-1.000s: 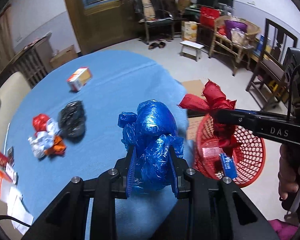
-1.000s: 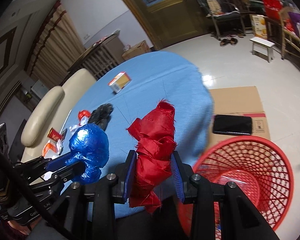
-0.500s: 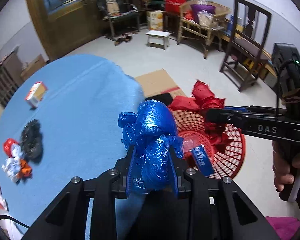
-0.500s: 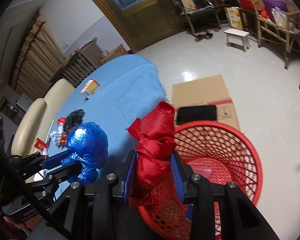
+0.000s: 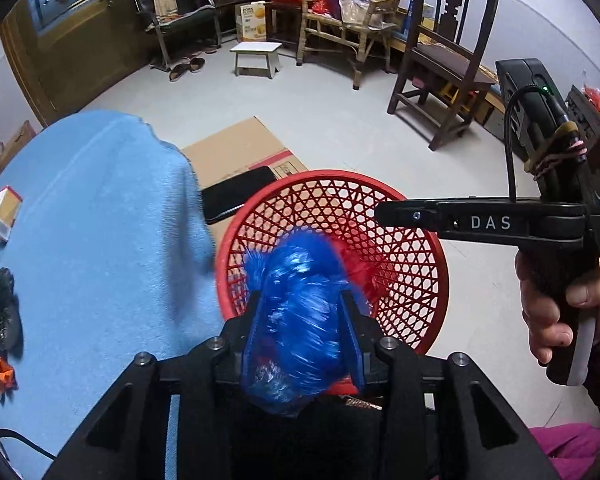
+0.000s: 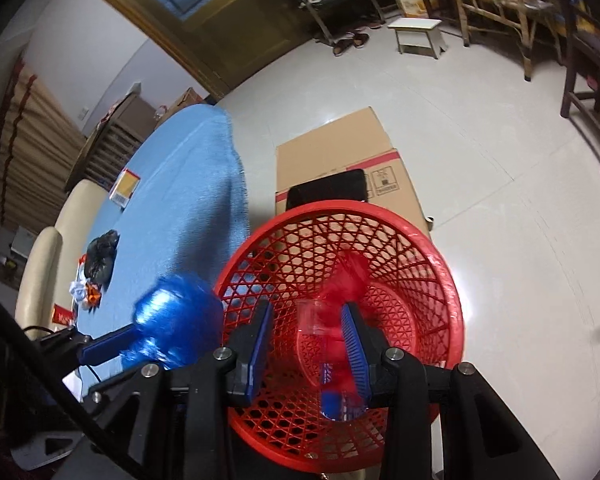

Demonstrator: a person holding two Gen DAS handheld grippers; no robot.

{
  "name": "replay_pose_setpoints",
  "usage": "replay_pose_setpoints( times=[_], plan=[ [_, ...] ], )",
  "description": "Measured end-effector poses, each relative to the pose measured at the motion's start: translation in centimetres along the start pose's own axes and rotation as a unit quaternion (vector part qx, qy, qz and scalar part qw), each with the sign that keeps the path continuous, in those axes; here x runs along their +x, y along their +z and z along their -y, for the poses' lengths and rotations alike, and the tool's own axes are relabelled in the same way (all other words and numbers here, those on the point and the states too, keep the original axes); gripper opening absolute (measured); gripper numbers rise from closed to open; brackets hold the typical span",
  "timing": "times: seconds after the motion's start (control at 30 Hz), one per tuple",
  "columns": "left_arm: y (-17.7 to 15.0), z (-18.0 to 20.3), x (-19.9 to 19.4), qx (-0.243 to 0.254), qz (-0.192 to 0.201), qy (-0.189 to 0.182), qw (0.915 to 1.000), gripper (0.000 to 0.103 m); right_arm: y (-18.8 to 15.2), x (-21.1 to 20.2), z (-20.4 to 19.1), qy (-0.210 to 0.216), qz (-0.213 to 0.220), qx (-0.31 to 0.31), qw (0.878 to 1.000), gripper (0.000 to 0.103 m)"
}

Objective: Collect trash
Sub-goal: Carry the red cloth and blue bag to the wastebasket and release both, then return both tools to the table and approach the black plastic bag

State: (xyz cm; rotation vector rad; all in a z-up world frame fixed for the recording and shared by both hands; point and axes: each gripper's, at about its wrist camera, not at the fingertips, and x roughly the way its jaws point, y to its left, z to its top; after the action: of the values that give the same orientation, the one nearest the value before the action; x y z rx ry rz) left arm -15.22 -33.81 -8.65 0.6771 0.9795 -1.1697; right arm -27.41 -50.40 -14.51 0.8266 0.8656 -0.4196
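Over the red mesh basket [image 5: 332, 174] my left gripper [image 5: 302, 300] points down, its jaws opening. The crumpled blue plastic bag [image 5: 296, 320] is a blur between them, slipping out. In the right wrist view the same blue plastic bag [image 6: 176, 328] shows at the left, just outside the red mesh basket's [image 6: 340, 206] rim. My right gripper [image 6: 306, 310] also hangs over the basket with its jaws opening; the red bag [image 6: 344, 280] is a blur falling away from the pads. Seen side-on, my right gripper [image 5: 384, 214] holds nothing.
Left of the basket, the blue-clothed table [image 5: 100, 220] carries a black bag [image 5: 2, 312], a small box [image 5: 4, 212] and wrappers. A flat cardboard sheet [image 6: 340, 148] with a black slab lies on the floor behind the basket. A dark chair [image 5: 440, 60] stands far right.
Both grippers swung from above the table to over the basket and dipped down. The red bag has left the right jaws, and the blue bag is sliding out of the left jaws.
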Motion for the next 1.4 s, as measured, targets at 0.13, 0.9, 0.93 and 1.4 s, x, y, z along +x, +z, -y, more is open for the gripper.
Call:
replay_pose_setpoints(
  times=[0.13, 0.9, 0.93, 1.4],
  plan=[
    [0.0, -0.3, 0.1, -0.009, 0.001, -0.004, 0.9999, 0.050, 0.2, 0.1, 0.6, 0.002, -0.003, 0.012, 1.000, 0.040],
    [-11.2, -13.9, -10.1, -0.234, 0.089, 0.147, 0.9569, 0.054, 0.9, 1.3, -10.3, 0.050, -0.003, -0.078, 0.996, 0.057],
    [-12.1, -14.7, -10.4, -0.248, 0.090, 0.150, 0.9527, 0.054, 0.8, 1.6, -11.2, 0.052, -0.005, -0.087, 0.995, 0.057],
    [-22.3, -23.7, -13.4, -0.399, 0.092, 0.208, 0.8885, 0.054, -0.4, 6.7, -27.0, 0.101, -0.039, -0.216, 0.970, 0.057]
  ],
)
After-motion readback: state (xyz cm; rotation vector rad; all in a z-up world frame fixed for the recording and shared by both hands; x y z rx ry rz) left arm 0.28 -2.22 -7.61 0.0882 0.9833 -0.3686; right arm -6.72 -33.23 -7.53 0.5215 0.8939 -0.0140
